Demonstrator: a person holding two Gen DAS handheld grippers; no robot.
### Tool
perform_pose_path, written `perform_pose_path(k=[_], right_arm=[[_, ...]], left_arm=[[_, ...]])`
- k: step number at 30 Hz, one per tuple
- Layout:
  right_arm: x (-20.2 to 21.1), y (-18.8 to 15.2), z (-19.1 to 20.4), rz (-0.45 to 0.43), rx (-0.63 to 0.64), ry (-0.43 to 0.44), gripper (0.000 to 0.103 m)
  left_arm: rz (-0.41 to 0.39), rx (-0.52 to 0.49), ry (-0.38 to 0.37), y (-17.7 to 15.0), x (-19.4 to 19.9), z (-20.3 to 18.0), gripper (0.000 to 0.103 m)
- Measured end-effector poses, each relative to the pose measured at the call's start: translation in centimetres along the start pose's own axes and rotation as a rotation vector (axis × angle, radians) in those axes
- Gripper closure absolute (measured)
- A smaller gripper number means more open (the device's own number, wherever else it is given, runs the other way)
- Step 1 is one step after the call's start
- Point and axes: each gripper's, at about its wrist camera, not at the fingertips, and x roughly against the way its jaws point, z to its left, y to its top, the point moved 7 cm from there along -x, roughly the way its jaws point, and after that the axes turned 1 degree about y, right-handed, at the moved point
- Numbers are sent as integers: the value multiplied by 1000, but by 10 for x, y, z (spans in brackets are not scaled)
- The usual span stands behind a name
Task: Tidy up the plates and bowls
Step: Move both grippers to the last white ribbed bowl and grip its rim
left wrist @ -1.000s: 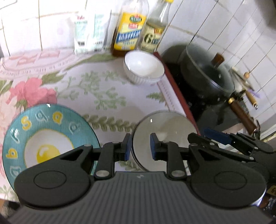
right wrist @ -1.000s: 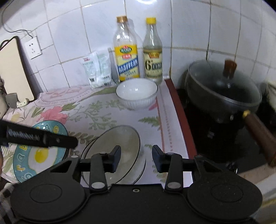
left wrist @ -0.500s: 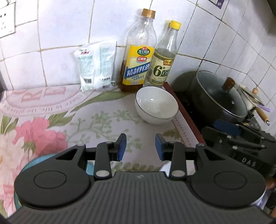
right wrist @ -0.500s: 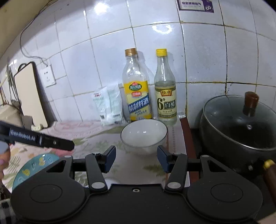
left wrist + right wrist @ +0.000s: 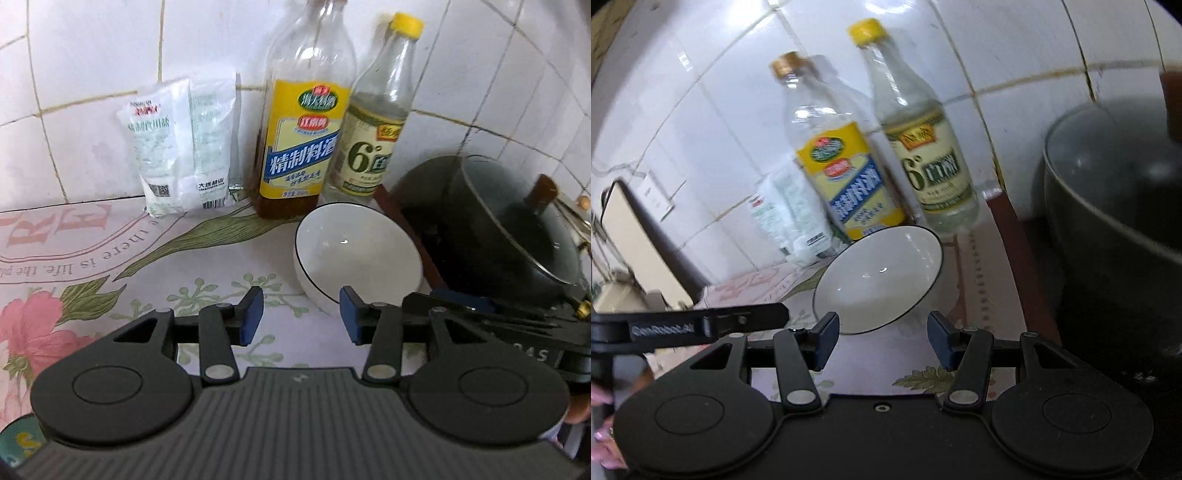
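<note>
The flowered cloth [image 5: 110,258] covers the counter up to the tiled wall [image 5: 92,74]. At its right edge stands a dark pot [image 5: 491,236] with a glass lid and a brown knob. Against the wall a tall oil bottle [image 5: 299,147] with a yellow label stands upright, and just beside it, to the right, a slimmer vinegar bottle [image 5: 373,140] with a yellow cap. To the left of the bottles a white salt bag [image 5: 181,147] leans on the tiles.

The white bowl [image 5: 354,254], thin dark line on its rim, sits upright on the cloth just in front of the two bottles and beside the pot, mouth up. It is round, so it has no long axis, and it is empty.

The left gripper [image 5: 301,321] has blue pads standing apart with nothing between them. Its jaws have just been opening, and the bowl's near wall lies just beyond the gap. The right gripper [image 5: 882,339] is parted too, empty, the bowl just ahead of its tips. A sliver of a teal plate [image 5: 18,439] shows at the lower left corner of the left wrist view.
</note>
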Motion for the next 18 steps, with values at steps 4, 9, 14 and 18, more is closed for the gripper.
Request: perform_pose_path(k=[4,9,14,18], right_arm=[[-10,-2,-12,8,-56,-11,45],[-16,4,-20,-13,-145,20,45],[-27,6,-28,-4,-203,-8,45],[-29,-2,-31,11,-240,-5,50]], left_arm=[[46,30,12,4,-22,1,55],[79,50,47,9,-41,-1,51],[110,121,31,5,-49,3,51],[126,158,-28,1,-51,2,60]])
